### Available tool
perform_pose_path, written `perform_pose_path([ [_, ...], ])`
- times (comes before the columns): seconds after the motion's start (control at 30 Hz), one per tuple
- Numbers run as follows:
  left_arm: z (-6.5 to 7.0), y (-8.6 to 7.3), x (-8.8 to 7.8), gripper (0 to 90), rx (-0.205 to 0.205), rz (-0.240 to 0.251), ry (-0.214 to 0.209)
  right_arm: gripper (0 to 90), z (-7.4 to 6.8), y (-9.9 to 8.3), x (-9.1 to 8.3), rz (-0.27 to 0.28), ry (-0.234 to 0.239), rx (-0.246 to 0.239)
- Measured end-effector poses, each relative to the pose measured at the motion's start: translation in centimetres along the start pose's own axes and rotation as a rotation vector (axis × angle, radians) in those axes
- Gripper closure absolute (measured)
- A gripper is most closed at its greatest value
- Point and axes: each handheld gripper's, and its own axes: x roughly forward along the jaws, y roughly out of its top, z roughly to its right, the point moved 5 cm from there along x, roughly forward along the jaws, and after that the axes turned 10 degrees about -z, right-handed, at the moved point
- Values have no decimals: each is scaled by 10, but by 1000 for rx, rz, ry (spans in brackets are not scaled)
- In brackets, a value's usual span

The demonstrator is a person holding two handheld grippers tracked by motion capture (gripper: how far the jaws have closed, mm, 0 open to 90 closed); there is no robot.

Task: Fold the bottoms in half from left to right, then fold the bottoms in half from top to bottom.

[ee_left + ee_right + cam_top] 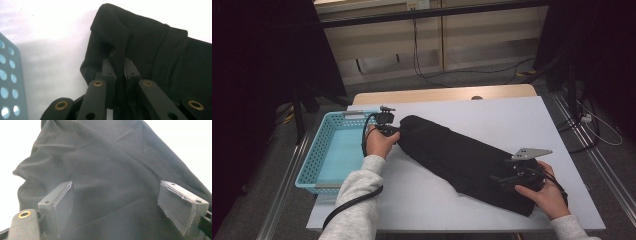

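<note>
Two tools, left tool (117, 67) pinching black cloth (462, 160), right tool (122, 205) wide open.

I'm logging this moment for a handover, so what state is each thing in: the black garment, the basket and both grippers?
black garment: folded into a long bundle, lying slantwise on the white table.
blue basket: upright at the table's left edge, nothing visible inside.
left gripper: shut on a fold at the garment's far end.
right gripper: open, jaws wide apart over the garment's near end, not pinching it.
</note>
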Motion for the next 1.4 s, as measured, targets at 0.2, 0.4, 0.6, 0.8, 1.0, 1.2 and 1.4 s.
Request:
perform_pose_path([
  [0.2,0,2,-5,829,9,6,11,129,1,0,-3,10,-14,9],
  [0.4,-1,3,-8,828,4,11,12,126,1,3,-3,19,-17,7],
  [0.6,-4,4,-12,829,0,17,18,126,1,4,-2,23,-15,2],
  [0.8,-7,4,-14,828,-12,18,19,126,1,5,-2,24,-15,2],
  [1.0,-8,5,-15,828,-12,22,25,126,1,5,-1,24,-13,-2],
  [1.2,-9,6,-18,828,-7,20,36,126,2,6,-3,34,-16,-1],
  [1.4,-10,8,-21,828,-13,27,31,126,2,8,-2,36,-23,0],
])
